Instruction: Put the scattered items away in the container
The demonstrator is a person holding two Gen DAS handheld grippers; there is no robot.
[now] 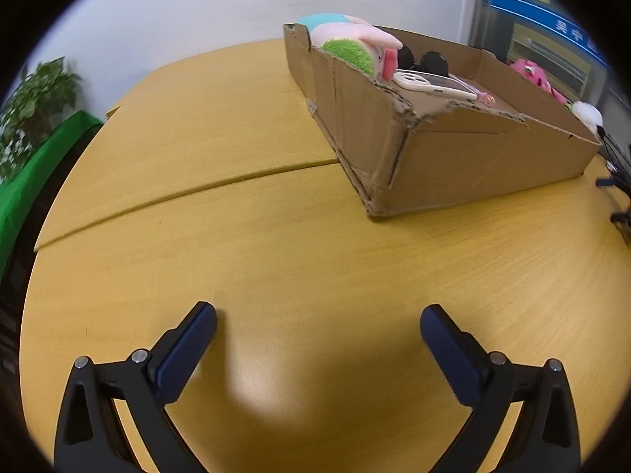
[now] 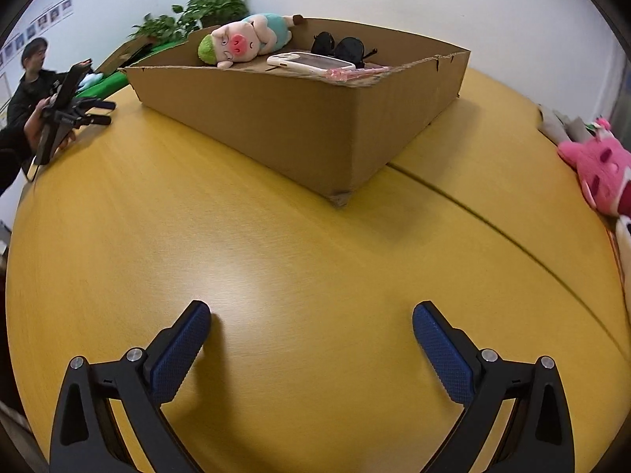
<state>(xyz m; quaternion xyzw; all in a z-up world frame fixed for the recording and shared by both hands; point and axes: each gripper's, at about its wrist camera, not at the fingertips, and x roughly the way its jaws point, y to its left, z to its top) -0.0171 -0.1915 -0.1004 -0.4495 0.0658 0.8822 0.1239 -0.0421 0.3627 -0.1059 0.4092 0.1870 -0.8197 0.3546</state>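
Observation:
A shallow cardboard box [image 1: 465, 157] [image 2: 315, 118] stands on the yellow table. Inside lie a pig plush with green hair [image 1: 355, 43] [image 2: 240, 41], black sunglasses [image 1: 428, 61] [image 2: 341, 47], a white phone [image 1: 434, 83] [image 2: 311, 61] and a pink pen-like item [image 1: 485, 96] [image 2: 355, 73]. My left gripper [image 1: 317, 321] is open and empty above bare table, well short of the box. My right gripper [image 2: 311, 321] is open and empty, also short of the box.
A pink plush [image 2: 599, 169] [image 1: 532, 73] and a white one [image 1: 587, 112] lie at the table's edge. A person [image 2: 27, 90] holds another gripper [image 2: 75, 112] at the left. Potted plants [image 2: 213, 8] [image 1: 31, 102] and a green surface [image 1: 35, 173] lie beyond. A seam [image 1: 189, 193] crosses the table.

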